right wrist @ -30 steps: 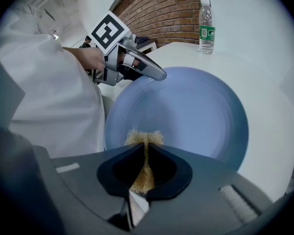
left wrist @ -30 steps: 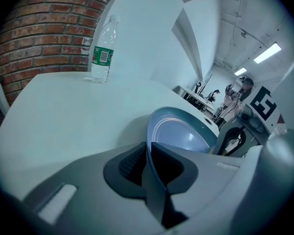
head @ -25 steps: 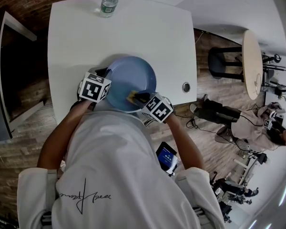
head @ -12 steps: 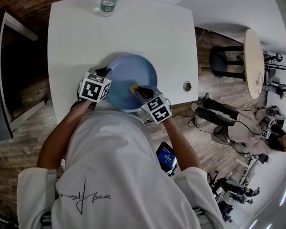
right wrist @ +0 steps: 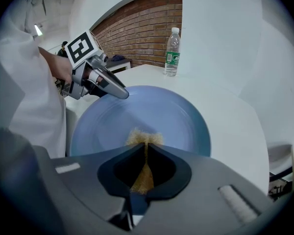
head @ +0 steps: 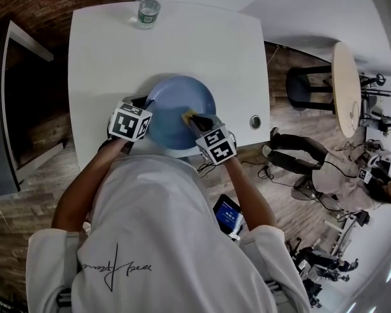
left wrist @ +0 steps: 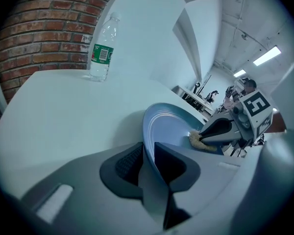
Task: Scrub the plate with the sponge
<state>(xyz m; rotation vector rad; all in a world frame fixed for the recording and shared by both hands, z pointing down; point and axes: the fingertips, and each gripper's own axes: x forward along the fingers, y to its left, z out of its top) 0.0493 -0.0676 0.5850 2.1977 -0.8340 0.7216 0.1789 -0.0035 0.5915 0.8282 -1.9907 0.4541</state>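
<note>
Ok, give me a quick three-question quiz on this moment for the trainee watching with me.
1. True or false: the sponge is pinched in the right gripper.
2. Where is the water bottle? A: on the floor. B: upright at the far edge of the table. C: lying on its side.
3. What stands between the jaws of the left gripper?

Key
1. True; it is pressed on the plate.
2. B.
3. The plate's rim; those jaws have just been opening.
</note>
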